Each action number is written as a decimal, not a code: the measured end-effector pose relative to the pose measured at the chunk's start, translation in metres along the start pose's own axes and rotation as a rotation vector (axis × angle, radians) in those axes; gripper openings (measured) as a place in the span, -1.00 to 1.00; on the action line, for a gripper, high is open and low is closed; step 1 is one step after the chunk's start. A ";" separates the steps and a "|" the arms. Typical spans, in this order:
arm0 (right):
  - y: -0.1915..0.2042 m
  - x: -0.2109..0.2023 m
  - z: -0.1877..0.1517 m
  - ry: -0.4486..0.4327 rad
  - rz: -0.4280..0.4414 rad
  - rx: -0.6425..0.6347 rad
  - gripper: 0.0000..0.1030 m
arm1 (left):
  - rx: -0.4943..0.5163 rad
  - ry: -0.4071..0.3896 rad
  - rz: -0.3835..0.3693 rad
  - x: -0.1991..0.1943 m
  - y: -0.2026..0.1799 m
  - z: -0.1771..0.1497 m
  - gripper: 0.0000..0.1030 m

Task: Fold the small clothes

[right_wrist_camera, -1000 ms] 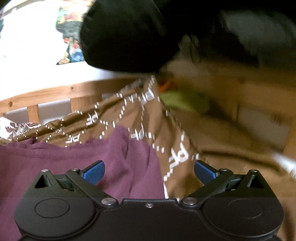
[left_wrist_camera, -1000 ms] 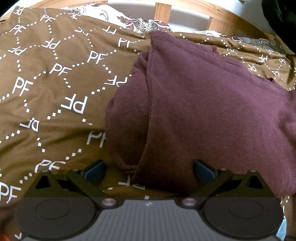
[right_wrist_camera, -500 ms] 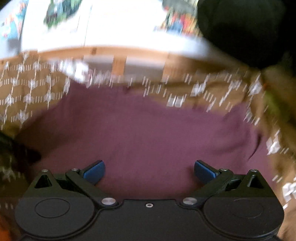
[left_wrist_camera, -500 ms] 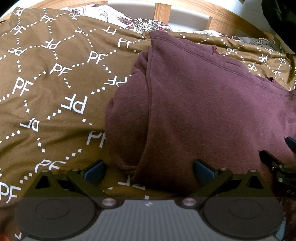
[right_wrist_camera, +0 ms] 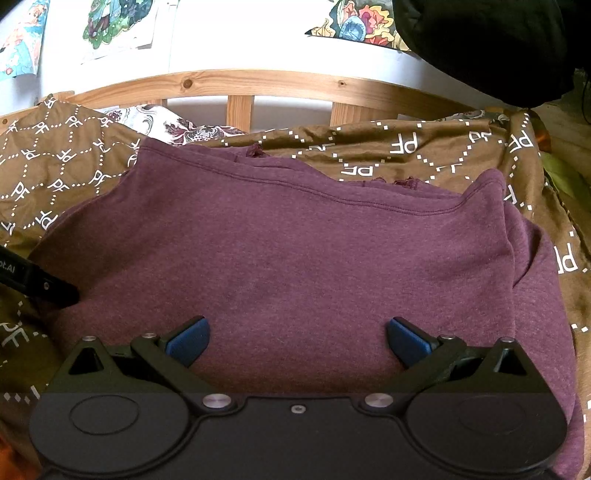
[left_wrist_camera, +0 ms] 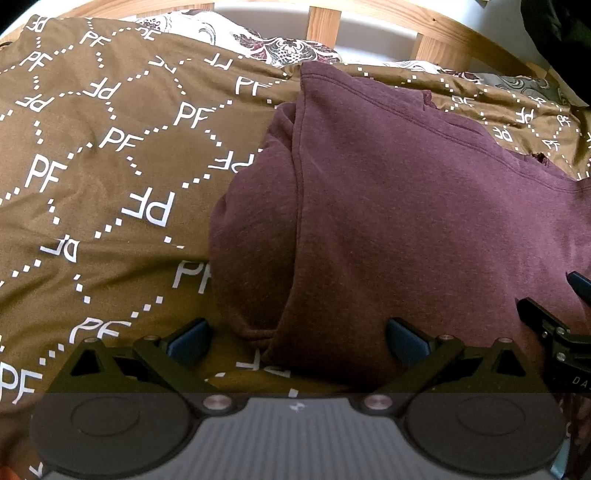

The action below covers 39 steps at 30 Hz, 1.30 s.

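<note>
A maroon sweatshirt (left_wrist_camera: 406, 221) lies partly folded on a brown bedspread (left_wrist_camera: 92, 184) printed with white "PF" letters; it also shows in the right wrist view (right_wrist_camera: 295, 258). My left gripper (left_wrist_camera: 295, 341) is open at the garment's near left edge, where a sleeve is tucked under the body panel. My right gripper (right_wrist_camera: 297, 339) is open over the garment's near edge, holding nothing. The right gripper's fingers (left_wrist_camera: 543, 321) show at the right edge of the left wrist view. The left gripper's fingertip (right_wrist_camera: 44, 284) shows at the left edge of the right wrist view.
A wooden slatted bed frame (right_wrist_camera: 258, 85) runs along the far side, with a floral pillow (right_wrist_camera: 177, 129) under the bedspread's edge. Pictures (right_wrist_camera: 114, 22) hang on the white wall. A black garment (right_wrist_camera: 480, 40) hangs at the upper right.
My right gripper has swung left from the bed's right edge to face the sweatshirt squarely. It has come into the left wrist view. The left gripper and sweatshirt have not moved.
</note>
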State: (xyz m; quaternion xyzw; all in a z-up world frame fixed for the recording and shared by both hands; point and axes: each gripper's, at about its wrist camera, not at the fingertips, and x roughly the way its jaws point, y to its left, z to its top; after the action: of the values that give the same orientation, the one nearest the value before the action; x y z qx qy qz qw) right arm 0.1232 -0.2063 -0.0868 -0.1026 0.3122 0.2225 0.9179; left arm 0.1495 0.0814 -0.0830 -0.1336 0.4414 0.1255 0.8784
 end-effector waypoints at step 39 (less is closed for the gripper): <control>0.000 0.000 -0.001 -0.007 0.008 0.013 0.99 | 0.254 -0.116 -0.134 0.027 0.021 0.042 1.00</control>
State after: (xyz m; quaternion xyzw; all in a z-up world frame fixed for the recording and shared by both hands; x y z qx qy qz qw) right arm 0.1229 -0.2070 -0.0871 -0.0943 0.3110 0.2246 0.9186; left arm 0.1894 0.1184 -0.0831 -0.0434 0.3923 0.0172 0.9186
